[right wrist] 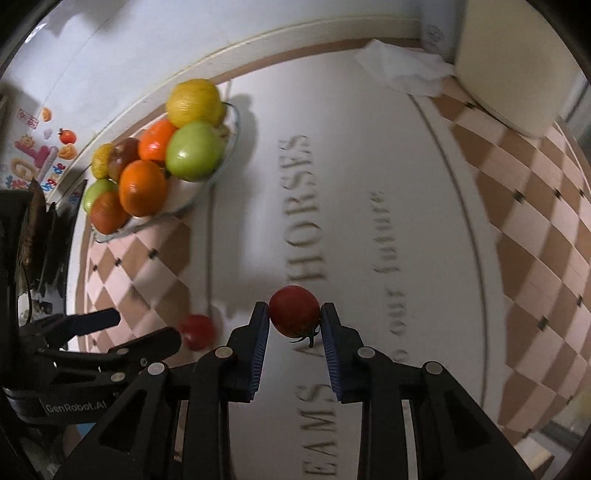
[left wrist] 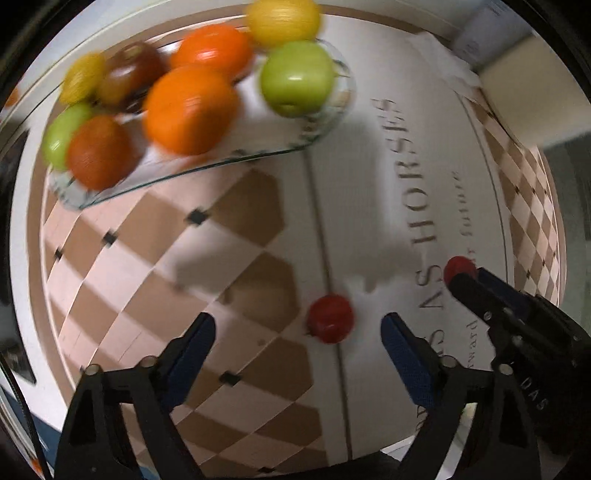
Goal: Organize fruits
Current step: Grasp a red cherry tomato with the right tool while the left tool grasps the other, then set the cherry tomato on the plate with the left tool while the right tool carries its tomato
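A glass plate [left wrist: 258, 157] [right wrist: 225, 162] holds several fruits: oranges [left wrist: 190, 110] [right wrist: 142, 188], green apples [left wrist: 297, 77] [right wrist: 194, 149], a yellow fruit [left wrist: 282, 20] [right wrist: 194, 101] and dark red ones. My right gripper [right wrist: 293, 321] is shut on a red tomato [right wrist: 294, 311]; it also shows in the left wrist view [left wrist: 460, 267] at the right gripper's tips. My left gripper [left wrist: 297, 332] is open, with a second red tomato [left wrist: 330, 319] [right wrist: 197, 330] lying on the mat between its fingertips, just ahead of them.
A mat with a checked border [left wrist: 240, 258] and printed lettering [right wrist: 308, 206] covers the table. A crumpled white tissue [right wrist: 406, 68] and a cream box [right wrist: 509, 74] sit at the far right. A wall with stickers [right wrist: 40, 155] stands behind the plate.
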